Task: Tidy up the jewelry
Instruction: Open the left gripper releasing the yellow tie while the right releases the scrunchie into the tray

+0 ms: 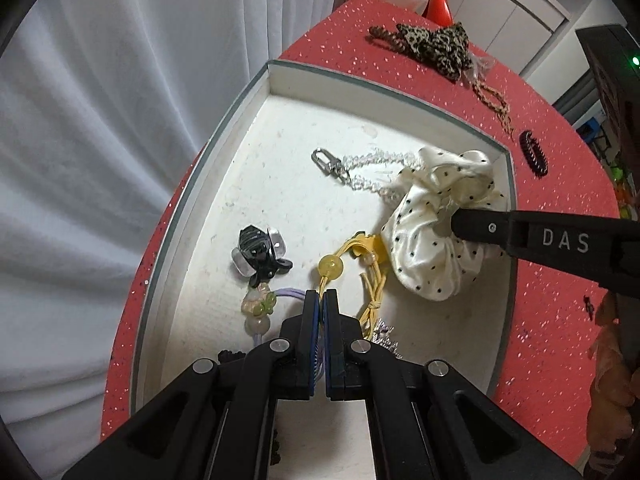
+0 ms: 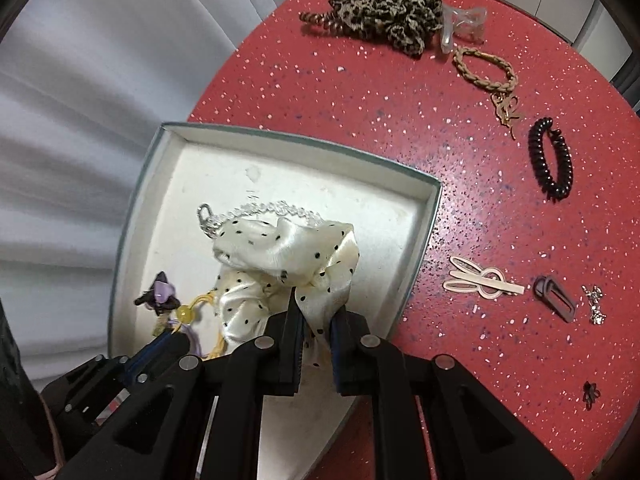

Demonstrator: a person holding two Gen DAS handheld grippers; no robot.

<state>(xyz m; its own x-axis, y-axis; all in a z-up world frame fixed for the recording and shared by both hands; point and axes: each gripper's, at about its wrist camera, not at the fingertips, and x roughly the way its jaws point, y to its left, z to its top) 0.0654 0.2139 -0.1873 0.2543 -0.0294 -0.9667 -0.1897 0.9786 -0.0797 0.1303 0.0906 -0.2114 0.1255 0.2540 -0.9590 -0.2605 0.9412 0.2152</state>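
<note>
Jewelry and hair pieces lie partly inside a shallow white tray and partly loose on the red speckled worktop. Inside the tray sit a clear bead chain with a metal clasp, a black and clear hair claw, a yellow cord with a round yellow bead, a lilac cord with a small flower charm, and a cream scrunchie with black dots that lies against the tray's right wall, over one end of the bead chain.

The left hand-held gripper points steeply down into the tray with its jaws clenched; the yellow and lilac cords run into the narrow slit between the pads, so it is grasping those cords. In the right wrist view this gripper shows at the lower left, beside the yellow bead.

The right hand-held gripper also points down into the tray, and the fabric of the scrunchie is bunched between its two fingers, which press on it from both sides. From the left wrist view, one black finger reaches into the scrunchie's middle.

On the worktop outside the tray lie a leopard-print scrunchie, a tan braided bracelet, a dark spiral hair tie, a cream rabbit-shaped clip, a dark oval clip and a small sparkly charm. A grey curtain hangs behind.
</note>
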